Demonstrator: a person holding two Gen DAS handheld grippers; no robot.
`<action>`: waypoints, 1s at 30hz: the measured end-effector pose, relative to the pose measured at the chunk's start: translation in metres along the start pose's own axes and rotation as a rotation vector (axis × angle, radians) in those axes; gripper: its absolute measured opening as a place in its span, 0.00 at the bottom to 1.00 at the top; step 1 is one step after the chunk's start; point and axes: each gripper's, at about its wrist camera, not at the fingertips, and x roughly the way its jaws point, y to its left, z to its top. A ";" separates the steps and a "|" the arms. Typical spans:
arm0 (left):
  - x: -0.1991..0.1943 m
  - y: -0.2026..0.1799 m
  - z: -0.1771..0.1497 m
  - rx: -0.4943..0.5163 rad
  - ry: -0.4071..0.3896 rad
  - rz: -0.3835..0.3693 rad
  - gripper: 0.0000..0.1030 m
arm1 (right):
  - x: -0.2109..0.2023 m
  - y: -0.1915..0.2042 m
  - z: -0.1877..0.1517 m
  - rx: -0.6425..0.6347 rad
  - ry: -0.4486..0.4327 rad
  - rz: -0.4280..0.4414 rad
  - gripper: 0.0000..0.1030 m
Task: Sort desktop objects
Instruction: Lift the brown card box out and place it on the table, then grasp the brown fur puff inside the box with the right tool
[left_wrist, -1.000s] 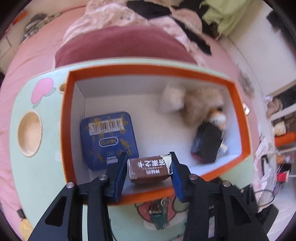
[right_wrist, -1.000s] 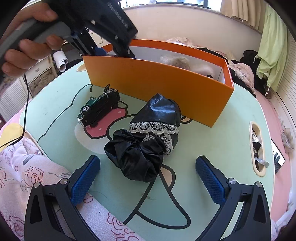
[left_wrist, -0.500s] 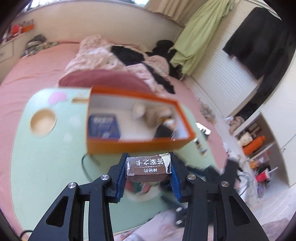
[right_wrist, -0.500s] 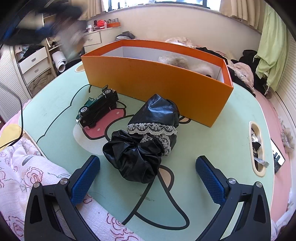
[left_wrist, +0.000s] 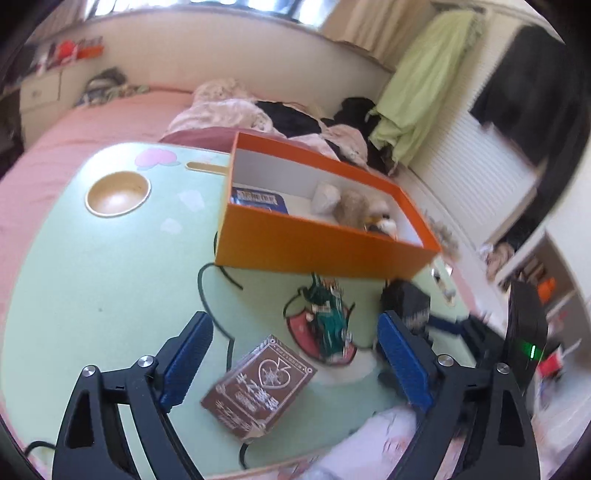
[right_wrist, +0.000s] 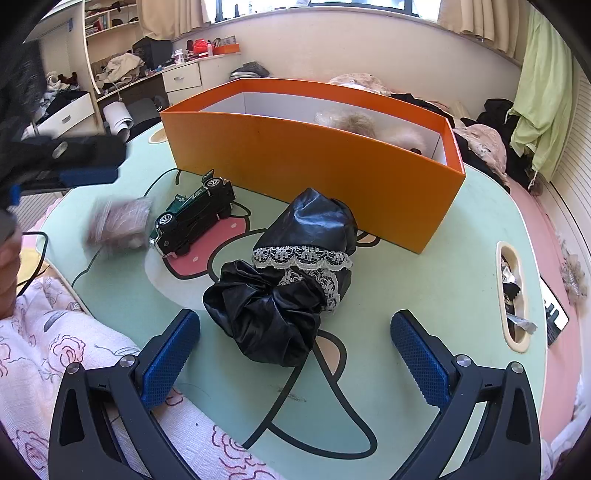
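**Brown box lies free between the spread fingers of the left gripper**

The left gripper (left_wrist: 291, 363) is spread wide and grasps nothing. The brown box (left_wrist: 258, 386) sits between its blue pads (left_wrist: 186, 360), tilted, with one corner pointing to 12 o'clock; it touches neither pad. In the right wrist view the same box is only a blur at 9 o'clock, so I cannot tell if it rests fully on the table (left_wrist: 92, 288).

At 1 o'clock from the brown box, close to it, is the green toy car (left_wrist: 328, 321), on the red strawberry drawing. In the right wrist view the car lies on its side with the wheels showing.

The orange box (left_wrist: 317, 247) stands at 12 o'clock in the left wrist view, well apart from the brown box. Inside it, a blue tin (left_wrist: 258, 197) lies at the left end and a furry toy (left_wrist: 354, 206) toward the right end.

The right gripper (right_wrist: 295, 363) is also released, with wide jaws and nothing between them. The black cloth bundle (right_wrist: 284, 291), with white lace trim, lies on the table just ahead of it at 12 o'clock, apart from both pads. The bundle is near the front wall of the orange box and to the right of the toy car.

A pink flowered cloth (right_wrist: 55, 354) covers the near edge at 8 o'clock.
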 end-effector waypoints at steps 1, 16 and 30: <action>0.002 -0.003 -0.004 0.031 0.023 0.030 0.95 | 0.000 0.000 0.000 0.000 0.001 0.000 1.00; 0.033 -0.014 -0.022 0.162 0.184 0.161 0.99 | -0.012 -0.011 -0.003 0.060 -0.020 -0.025 0.99; 0.044 -0.030 -0.029 0.271 0.209 0.242 1.00 | 0.007 -0.051 0.152 0.218 0.042 0.010 0.45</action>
